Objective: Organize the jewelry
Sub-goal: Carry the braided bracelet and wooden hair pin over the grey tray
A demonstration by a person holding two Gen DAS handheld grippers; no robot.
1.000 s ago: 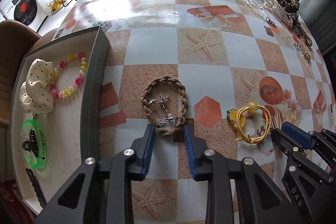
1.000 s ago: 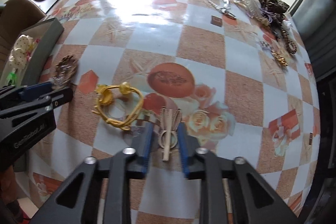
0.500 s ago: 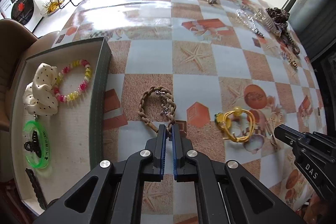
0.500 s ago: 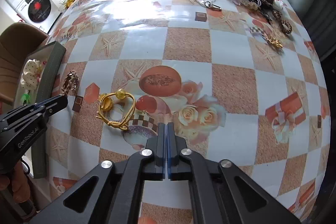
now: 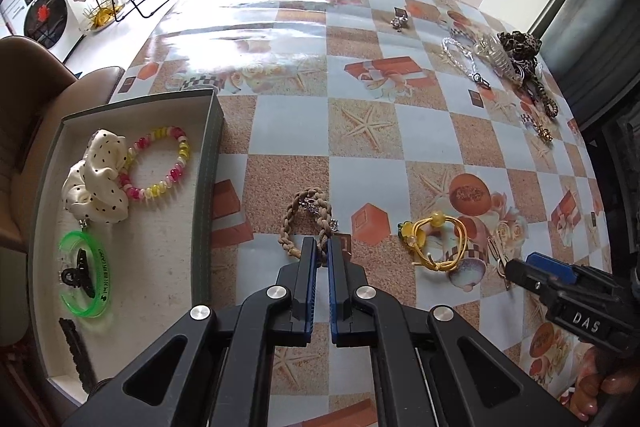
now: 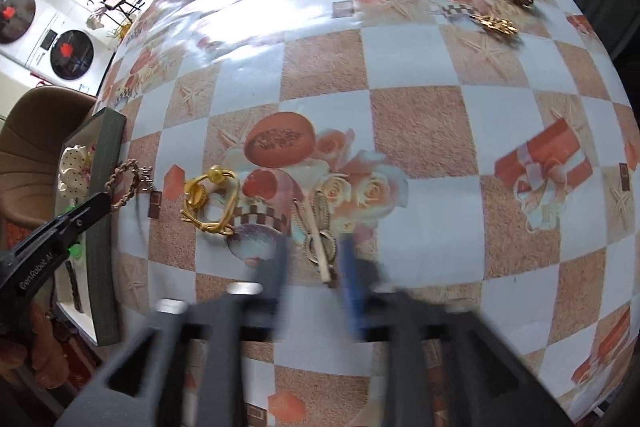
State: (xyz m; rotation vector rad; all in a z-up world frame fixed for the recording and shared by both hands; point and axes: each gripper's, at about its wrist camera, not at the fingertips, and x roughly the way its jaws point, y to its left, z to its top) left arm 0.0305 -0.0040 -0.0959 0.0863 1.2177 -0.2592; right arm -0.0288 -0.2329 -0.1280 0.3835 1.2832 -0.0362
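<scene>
The braided tan bracelet (image 5: 306, 223) lies on the table (image 5: 432, 131), just right of the grey tray (image 5: 210, 163), with a small silver charm at its upper edge. Its near end sits between the blue pads of the left gripper (image 5: 322, 253), whose jaws are pressed together on the braid. The far part of the loop appears to rest on the patterned cloth.

To the right of the bracelet lies a yellow cord bracelet (image 5: 436, 241) with a yellow bead, apart from both tools. Further right, a slim pale hair clip (image 6: 318, 239) lies on the cloth between the fingers of the right gripper (image 6: 312, 267). That gripper's jaws have just been opening; they stand spread, one on each side of the clip, and the pads do not press it. The view is blurred at the fingers.

Inside the tray: a cream dotted scrunchie (image 5: 94, 187), a pink and yellow bead bracelet (image 5: 158, 163) touching it, a green bangle (image 5: 84, 275) with a small black claw clip across it, and a dark strip at the near corner.

At the far right edge of the table lies a heap of further pieces (image 5: 516, 63), including a leopard-print scrunchie and a silver chain.
</scene>
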